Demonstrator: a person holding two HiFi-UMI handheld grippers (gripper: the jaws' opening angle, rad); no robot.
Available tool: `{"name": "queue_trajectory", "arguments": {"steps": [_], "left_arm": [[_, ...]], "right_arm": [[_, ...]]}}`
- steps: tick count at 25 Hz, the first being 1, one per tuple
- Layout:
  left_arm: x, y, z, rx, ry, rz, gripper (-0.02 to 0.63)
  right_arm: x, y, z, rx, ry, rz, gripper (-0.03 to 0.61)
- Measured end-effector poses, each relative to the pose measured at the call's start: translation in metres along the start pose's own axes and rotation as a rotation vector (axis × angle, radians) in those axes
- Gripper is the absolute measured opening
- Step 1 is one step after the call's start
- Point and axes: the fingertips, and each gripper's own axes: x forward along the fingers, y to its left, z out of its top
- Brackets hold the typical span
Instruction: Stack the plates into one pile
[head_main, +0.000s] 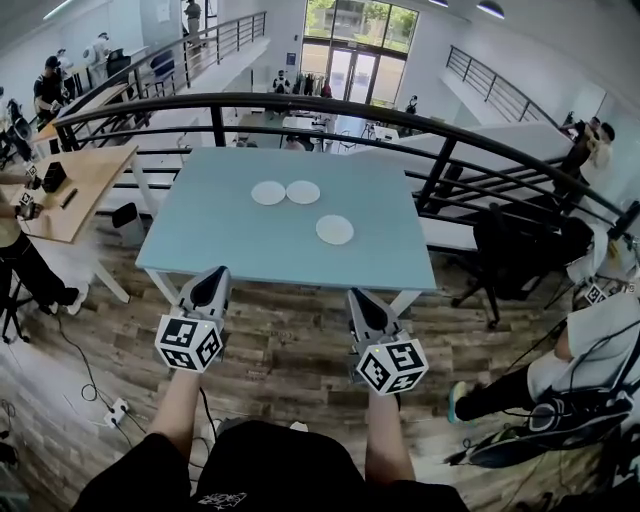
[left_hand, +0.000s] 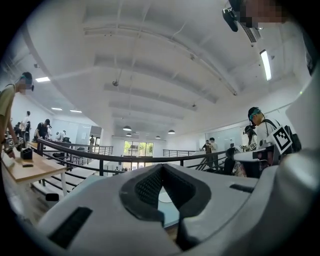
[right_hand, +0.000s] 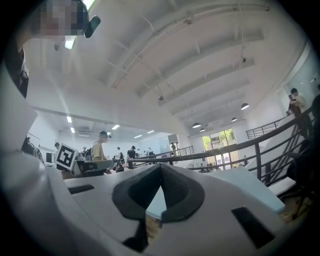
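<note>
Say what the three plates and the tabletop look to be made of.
Plates: plain white, thin, matte; perhaps paper or plastic, too small to tell. Tabletop: smooth pale-blue surface with a soft sheen, likely laminate or painted board.

Black-and-white square markers (head_main: 190, 343) on the left gripper (head_main: 216, 272) and right gripper (head_main: 357, 295) carry patterns, not words. A pale print on the near dark shirt (head_main: 270, 470) is too small to read. No other lettering is legible.

The head view looks steeply down on the table (head_main: 230, 245), which both level gripper views share.
</note>
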Motion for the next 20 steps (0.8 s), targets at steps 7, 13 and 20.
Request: {"name": "queue_trajectory", "arguments": {"steps": [7, 13, 20], "left_arm": [[0.014, -0.03, 0.001, 0.011, 0.012, -0.007, 0.008], [0.03, -0.04, -0.003, 0.015, 0.019, -0.02, 0.008], [0.062, -0.04, -0.009, 0.01, 0.024, -0.049, 0.008]], "right_arm": [[-0.017, -0.03, 0.0, -0.004, 0.007, -0.019, 0.008], [-0.023, -0.047, 0.001, -0.001, 0.006, -0.038, 0.008], [-0.012, -0.069, -0.003, 0.021, 0.004, -0.065, 0.008]]}}
